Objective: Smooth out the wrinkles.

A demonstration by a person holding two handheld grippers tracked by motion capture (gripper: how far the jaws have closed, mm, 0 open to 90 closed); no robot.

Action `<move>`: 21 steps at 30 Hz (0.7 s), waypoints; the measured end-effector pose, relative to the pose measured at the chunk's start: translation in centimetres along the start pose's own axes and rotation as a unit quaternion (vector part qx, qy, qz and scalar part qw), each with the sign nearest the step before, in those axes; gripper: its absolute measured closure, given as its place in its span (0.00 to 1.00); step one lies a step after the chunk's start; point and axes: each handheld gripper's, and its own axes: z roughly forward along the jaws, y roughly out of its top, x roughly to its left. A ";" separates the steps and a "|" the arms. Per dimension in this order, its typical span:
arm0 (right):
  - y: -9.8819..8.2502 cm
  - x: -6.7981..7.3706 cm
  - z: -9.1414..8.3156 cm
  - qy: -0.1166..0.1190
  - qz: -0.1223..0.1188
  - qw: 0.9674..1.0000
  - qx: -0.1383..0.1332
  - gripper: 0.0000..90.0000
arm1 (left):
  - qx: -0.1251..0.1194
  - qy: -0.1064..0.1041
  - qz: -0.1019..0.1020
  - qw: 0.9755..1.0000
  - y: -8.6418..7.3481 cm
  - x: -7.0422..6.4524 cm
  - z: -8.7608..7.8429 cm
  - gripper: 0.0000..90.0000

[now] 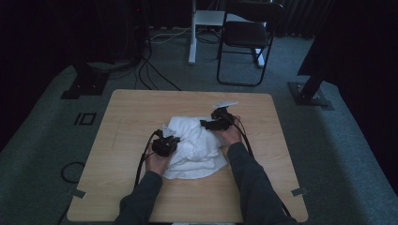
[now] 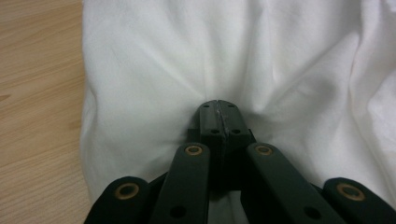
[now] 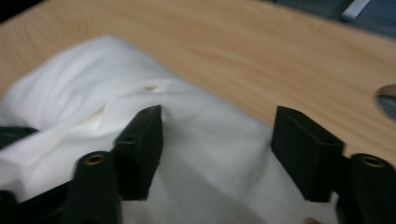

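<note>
Two dark sleeves are seen at the bottom edge of the high view, reaching onto a pale wooden table [image 1: 122, 117] with rounded corners. A crumpled white cloth [image 1: 197, 150] lies a little nearer the person than the table's middle. The left gripper [image 1: 165, 144] is set on the cloth's left edge; the right gripper [image 1: 217, 119] is held over its far right part. Grey carpet surrounds the table, crossed by black cables [image 1: 150, 70]. A black folding chair [image 1: 246, 42] and a white stand [image 1: 199, 28] are placed beyond the far edge, against dark curtains. Black floor brackets [image 1: 84, 82] are seen at both sides.

From the left gripper view, the left gripper [image 2: 218, 109] is shown with its jaws pressed together, and a pinch of the white cloth [image 2: 187, 60] is caught between them, creases radiating from the tips. Wood grain of the table [image 2: 37, 93] is visible at the left.

From the right gripper view, the right gripper [image 3: 219, 135] is seen with its jaws standing wide apart above the white cloth [image 3: 93, 93], nothing being clamped; whether the tips touch the fabric cannot be told. The table [image 3: 280, 51] extends behind, with a strip of grey carpet past its edge.
</note>
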 end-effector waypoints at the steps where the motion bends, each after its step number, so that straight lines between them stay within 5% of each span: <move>1: -0.2 -0.1 0.8 0.025 0.004 0.999 0.021 0.65 | -0.001 0.000 -0.001 1.000 0.0 0.0 0.0 1.00; 2: -0.2 -0.1 0.8 0.025 0.004 0.999 0.021 0.65 | -0.001 0.000 -0.001 1.000 0.0 0.0 0.0 1.00; 4: -0.5 -0.1 1.0 0.058 -0.004 0.998 0.035 1.00 | -0.003 0.003 0.000 1.000 -0.1 -0.1 0.1 1.00; 8: -0.6 0.1 0.0 0.025 -0.017 0.999 0.029 1.00 | 0.000 0.007 0.003 1.000 -0.1 -0.2 0.1 1.00; 13: -0.7 -1.4 -2.4 -0.035 -0.010 0.999 0.019 1.00 | -0.004 0.012 0.002 1.000 -0.3 -0.3 0.1 1.00; 16: -0.7 -2.2 -2.9 -0.034 0.006 0.999 0.000 0.98 | -0.004 0.010 0.002 1.000 -0.2 -0.3 0.1 1.00; 17: -0.6 -2.1 -2.8 -0.029 0.013 0.999 -0.020 0.74 | -0.004 0.011 0.002 1.000 -0.2 -0.3 0.1 1.00; 18: -0.6 -2.1 -2.8 -0.029 0.013 0.999 -0.020 0.74 | -0.004 0.011 0.003 1.000 -0.2 -0.3 0.1 1.00; 20: -0.4 -1.9 -2.2 -0.017 0.022 0.999 -0.033 0.49 | -0.004 0.010 0.003 1.000 -0.3 -0.3 0.1 1.00; 21: -0.2 -1.7 -1.1 -0.029 0.022 0.999 -0.016 0.40 | -0.004 0.010 0.003 1.000 -0.3 -0.3 0.1 1.00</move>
